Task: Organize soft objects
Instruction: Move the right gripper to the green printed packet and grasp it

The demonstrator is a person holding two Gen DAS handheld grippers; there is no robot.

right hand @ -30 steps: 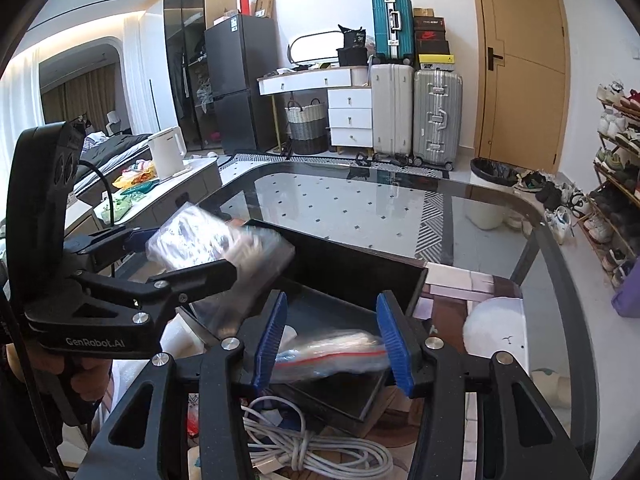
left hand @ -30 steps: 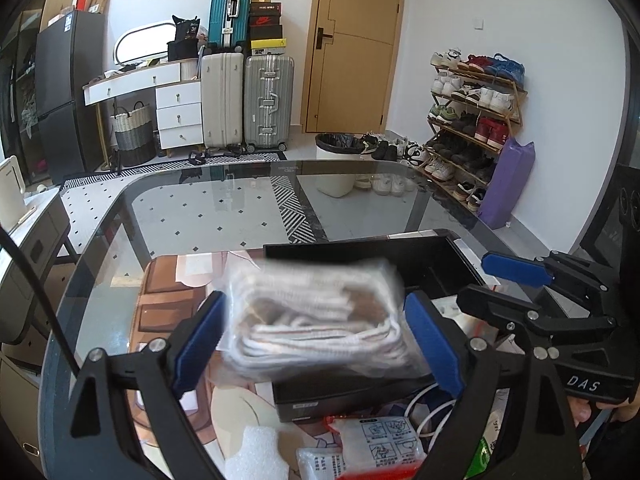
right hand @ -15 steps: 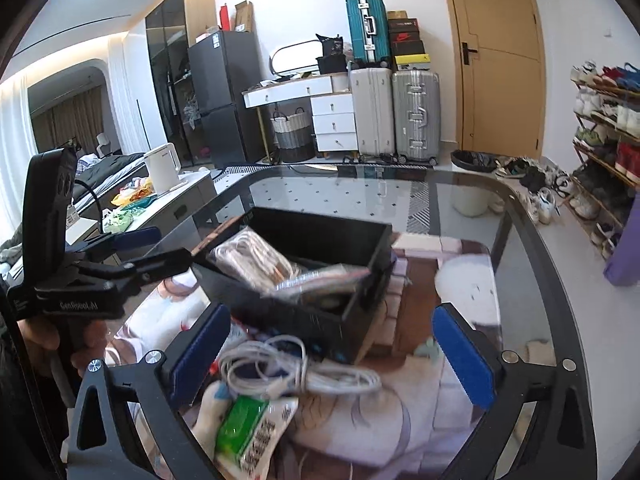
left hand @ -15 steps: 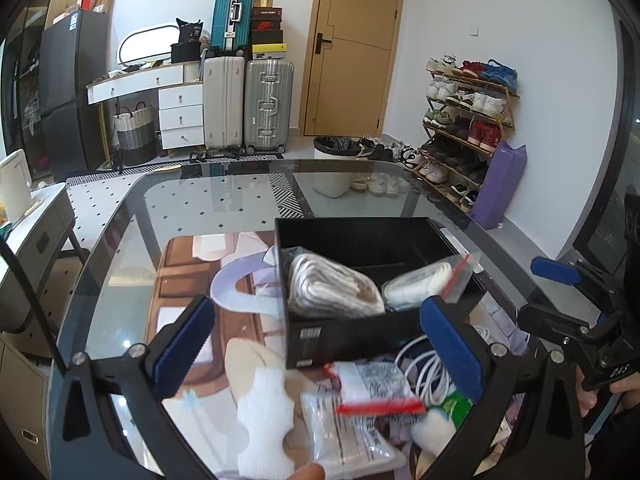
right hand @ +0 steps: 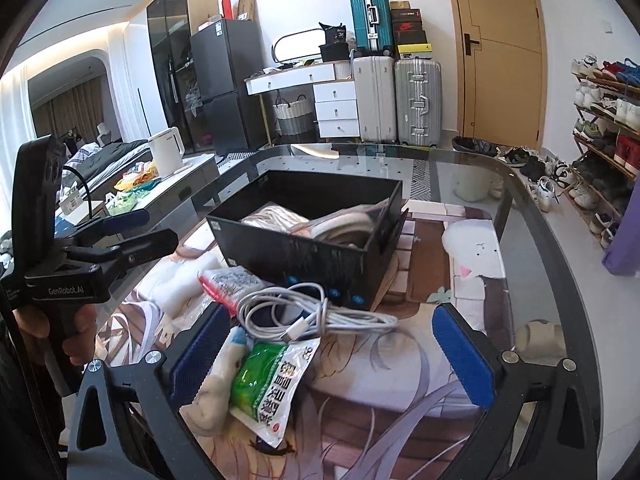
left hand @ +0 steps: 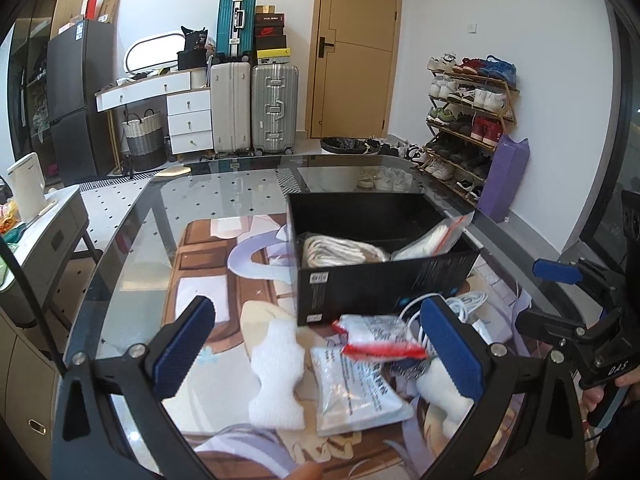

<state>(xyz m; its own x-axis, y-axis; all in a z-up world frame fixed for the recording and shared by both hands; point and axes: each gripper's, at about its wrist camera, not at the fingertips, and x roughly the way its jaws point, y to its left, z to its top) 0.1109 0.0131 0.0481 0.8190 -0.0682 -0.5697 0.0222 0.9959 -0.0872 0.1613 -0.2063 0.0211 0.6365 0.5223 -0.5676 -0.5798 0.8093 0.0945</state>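
A black box (left hand: 384, 292) (right hand: 304, 258) stands on the glass table and holds two bagged soft items, a striped cloth bundle (left hand: 340, 250) and a white bag with a red seal (left hand: 430, 240). My left gripper (left hand: 320, 348) is open and empty above loose items in front of the box: a white foam piece (left hand: 276, 376), a clear packet (left hand: 356, 388) and a red-sealed bag (left hand: 376, 336). My right gripper (right hand: 332, 352) is open and empty over a green packet (right hand: 268, 380) and a coiled white cable (right hand: 304, 312).
A printed mat (right hand: 440, 280) covers the table's near part. The table's dark rim (right hand: 560, 264) curves on the right. A side cabinet with a white kettle (right hand: 166, 152) stands left. Suitcases, drawers and a shoe rack stand by the far walls.
Both grippers let go of their bagged items into the black box, opened wide and pulled back toward me. The bags now lie in the box.
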